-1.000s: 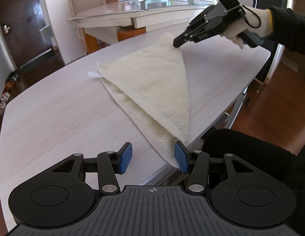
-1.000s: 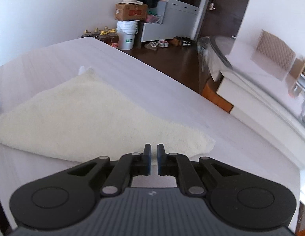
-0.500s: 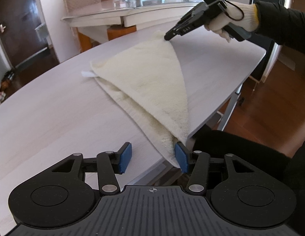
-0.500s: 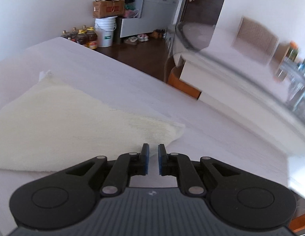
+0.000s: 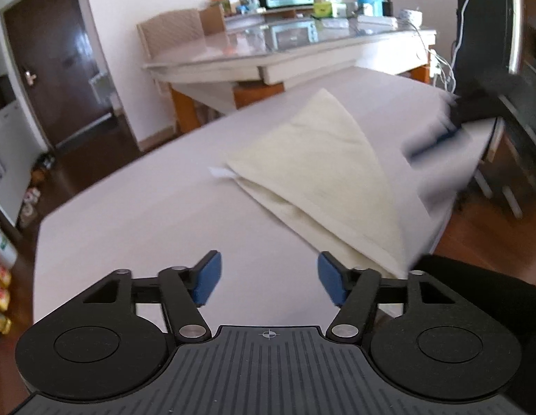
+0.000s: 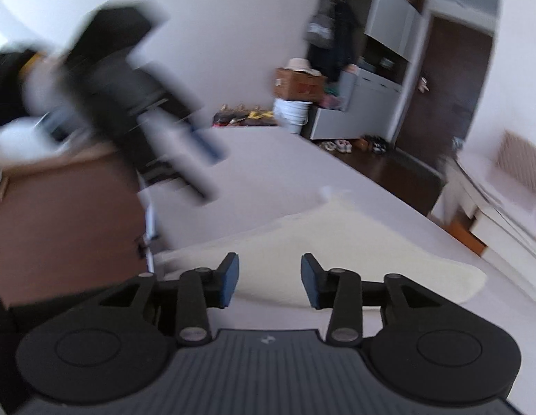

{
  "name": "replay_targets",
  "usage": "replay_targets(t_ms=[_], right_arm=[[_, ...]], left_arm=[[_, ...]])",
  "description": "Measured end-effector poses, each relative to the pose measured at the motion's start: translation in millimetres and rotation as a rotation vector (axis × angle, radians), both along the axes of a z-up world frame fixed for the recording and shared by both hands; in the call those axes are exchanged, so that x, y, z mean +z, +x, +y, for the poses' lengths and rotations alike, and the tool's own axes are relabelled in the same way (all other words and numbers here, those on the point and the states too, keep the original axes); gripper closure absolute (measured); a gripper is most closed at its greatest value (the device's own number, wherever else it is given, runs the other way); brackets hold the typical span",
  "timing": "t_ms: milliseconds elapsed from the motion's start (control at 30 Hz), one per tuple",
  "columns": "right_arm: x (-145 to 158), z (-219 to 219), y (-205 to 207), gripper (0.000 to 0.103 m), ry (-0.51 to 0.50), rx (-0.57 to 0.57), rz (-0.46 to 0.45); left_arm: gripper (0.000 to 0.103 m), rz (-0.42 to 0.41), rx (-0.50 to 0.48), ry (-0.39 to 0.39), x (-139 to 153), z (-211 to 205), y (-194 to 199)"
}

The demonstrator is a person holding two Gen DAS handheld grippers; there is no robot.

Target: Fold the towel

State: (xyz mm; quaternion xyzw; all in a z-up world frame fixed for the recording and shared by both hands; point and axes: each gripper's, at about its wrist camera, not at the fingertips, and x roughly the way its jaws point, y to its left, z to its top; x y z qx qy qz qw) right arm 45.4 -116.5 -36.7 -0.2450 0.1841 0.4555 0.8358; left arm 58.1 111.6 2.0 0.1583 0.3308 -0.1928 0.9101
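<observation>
A cream towel [image 5: 323,173] lies folded into a triangle on the pale wooden table [image 5: 146,214], one corner reaching the near right table edge. My left gripper [image 5: 268,278] is open and empty, above the table just left of the towel's near corner. My right gripper [image 6: 269,282] is open and empty, just over the towel [image 6: 337,242] near the table edge. It shows as a dark blur in the left wrist view [image 5: 441,135], right of the towel. The left gripper shows blurred in the right wrist view [image 6: 157,131], raised at the upper left.
A glass-topped table [image 5: 302,48] with a toaster oven and a blue jug stands beyond the work table. A dark door [image 5: 56,79] is at the left. The table's right edge [image 5: 441,221] drops to wooden floor. Boxes and a bucket [image 6: 292,110] stand by the far wall.
My right gripper has let go of the towel's far corner, opened, and swung back toward the near table edge. My left gripper has opened wider and lifted off the near corner.
</observation>
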Motion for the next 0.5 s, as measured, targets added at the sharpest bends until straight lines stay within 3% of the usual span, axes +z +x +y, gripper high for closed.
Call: replay_targets(t_ms=[200, 367, 433, 500], right_arm=[[-38.5, 51.7, -48.0, 0.051, -0.094, -0.010, -0.145], [-58.2, 87.7, -42.7, 0.053, -0.165, -0.047, -0.273], [-64.5, 98.2, -39.6, 0.064, -0.198, -0.052, -0.312], [-66.1, 102.5, -37.7, 0.082, -0.208, -0.051, -0.322]], left_arm=[[0.022, -0.044, 0.024, -0.065, 15.2, 12.2, 15.9], [0.017, -0.089, 0.012, -0.081, 27.4, 11.5, 11.6], [0.016, -0.104, 0.009, -0.078, 30.4, 12.3, 8.3], [0.016, -0.107, 0.009, -0.065, 30.7, 14.1, 5.9]])
